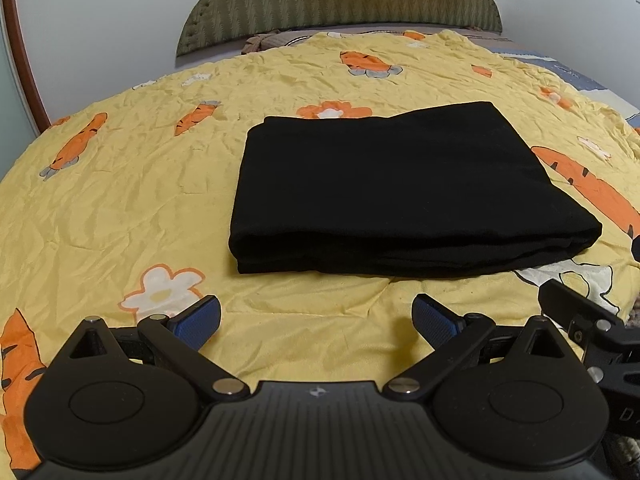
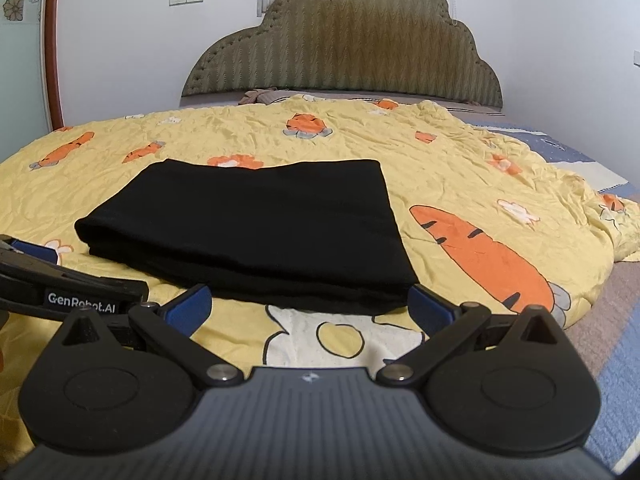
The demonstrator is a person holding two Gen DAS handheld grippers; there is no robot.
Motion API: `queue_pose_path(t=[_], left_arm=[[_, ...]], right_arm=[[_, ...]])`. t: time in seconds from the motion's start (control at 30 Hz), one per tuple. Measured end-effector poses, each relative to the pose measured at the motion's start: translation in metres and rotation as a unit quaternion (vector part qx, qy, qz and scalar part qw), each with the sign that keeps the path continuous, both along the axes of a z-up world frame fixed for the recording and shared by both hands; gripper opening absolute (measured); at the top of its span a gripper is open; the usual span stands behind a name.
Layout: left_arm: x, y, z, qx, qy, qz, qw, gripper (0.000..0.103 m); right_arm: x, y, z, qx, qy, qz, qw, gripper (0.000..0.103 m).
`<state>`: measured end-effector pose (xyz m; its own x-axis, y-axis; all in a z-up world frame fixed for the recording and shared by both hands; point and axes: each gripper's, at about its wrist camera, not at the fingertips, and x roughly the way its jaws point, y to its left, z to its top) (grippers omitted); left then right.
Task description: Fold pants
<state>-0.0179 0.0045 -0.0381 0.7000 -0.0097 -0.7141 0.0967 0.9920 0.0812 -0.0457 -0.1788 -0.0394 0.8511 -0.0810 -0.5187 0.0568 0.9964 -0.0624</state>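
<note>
Folded black pants on a carrot-print quilt, both my jaws spread and empty.

The pants (image 1: 400, 192) lie as a thick, soft, matte rectangle of stacked layers, rounded fold edge facing me, flat on the crinkled yellow quilt (image 1: 120, 200) with its orange carrots and white flowers. My left gripper (image 1: 316, 320) hovers just short of the pants, blue ribbed pads wide apart. My right gripper (image 2: 308, 306) sits nearer the pants' edge, jaws likewise apart, holding nothing. Beyond the pants rises a scalloped, ribbed olive headboard (image 2: 352, 48).
</note>
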Motion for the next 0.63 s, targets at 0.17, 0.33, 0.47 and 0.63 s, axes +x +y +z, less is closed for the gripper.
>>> queue_pose_path(t=[0.17, 0.33, 0.47, 0.63], left_arm=[[-0.005, -0.002, 0.000, 0.003, -0.002, -0.004, 1.0000, 0.102], [-0.010, -0.008, 0.001, 0.009, -0.007, -0.011, 0.9999, 0.102], [-0.014, -0.012, 0.002, 0.015, -0.013, -0.016, 0.9997, 0.102], [-0.014, -0.012, 0.002, 0.019, -0.014, -0.016, 0.9996, 0.102]], right_arm=[[-0.003, 0.002, -0.001, -0.003, 0.001, 0.005, 1.000, 0.103], [-0.008, -0.001, -0.001, -0.002, 0.002, 0.001, 1.000, 0.103], [-0.011, -0.003, -0.001, 0.002, 0.003, -0.001, 1.000, 0.103], [-0.012, -0.003, -0.002, 0.005, 0.004, -0.001, 1.000, 0.103]])
